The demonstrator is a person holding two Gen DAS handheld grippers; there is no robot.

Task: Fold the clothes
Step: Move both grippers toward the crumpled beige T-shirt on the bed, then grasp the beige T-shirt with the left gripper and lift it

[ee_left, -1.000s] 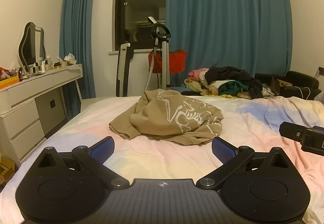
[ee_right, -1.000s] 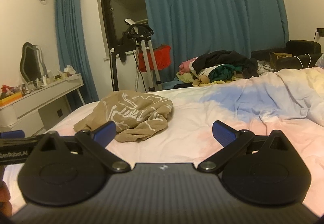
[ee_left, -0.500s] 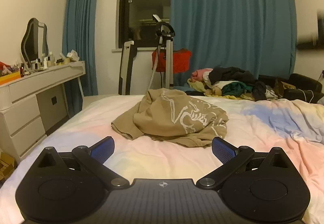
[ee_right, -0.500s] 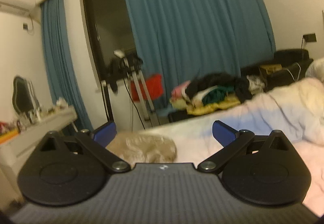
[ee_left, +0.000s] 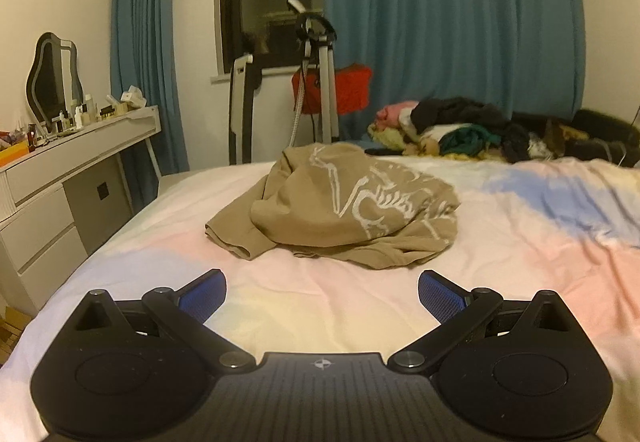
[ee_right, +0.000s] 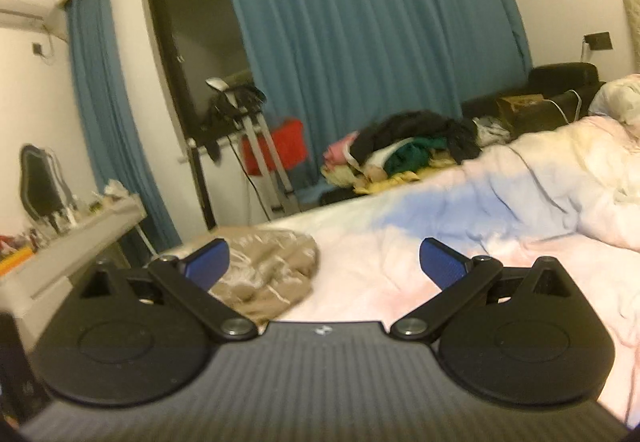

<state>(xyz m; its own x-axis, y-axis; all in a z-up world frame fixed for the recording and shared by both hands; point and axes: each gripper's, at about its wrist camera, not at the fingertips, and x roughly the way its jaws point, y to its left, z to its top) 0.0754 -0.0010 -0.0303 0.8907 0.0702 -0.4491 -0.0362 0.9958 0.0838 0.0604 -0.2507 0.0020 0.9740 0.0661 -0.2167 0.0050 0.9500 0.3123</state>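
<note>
A big bed [ee_left: 280, 306] was covered with a soft blanket [ee_left: 532, 254] in pink, pale yellow, white and a patch of blue. The blanket was seen in small wrinkles, and it was bunched up in thick folds at the right side [ee_right: 568, 178]. One tan shirt [ee_left: 340, 210] with white line drawings was left in a crumpled heap on the blanket, near the far edge of the bed. It was not folded, and one sleeve was stretched out to the left. In the right wrist view the same shirt [ee_right: 268, 270] was seen blurred, at the left side of the bed.
</note>
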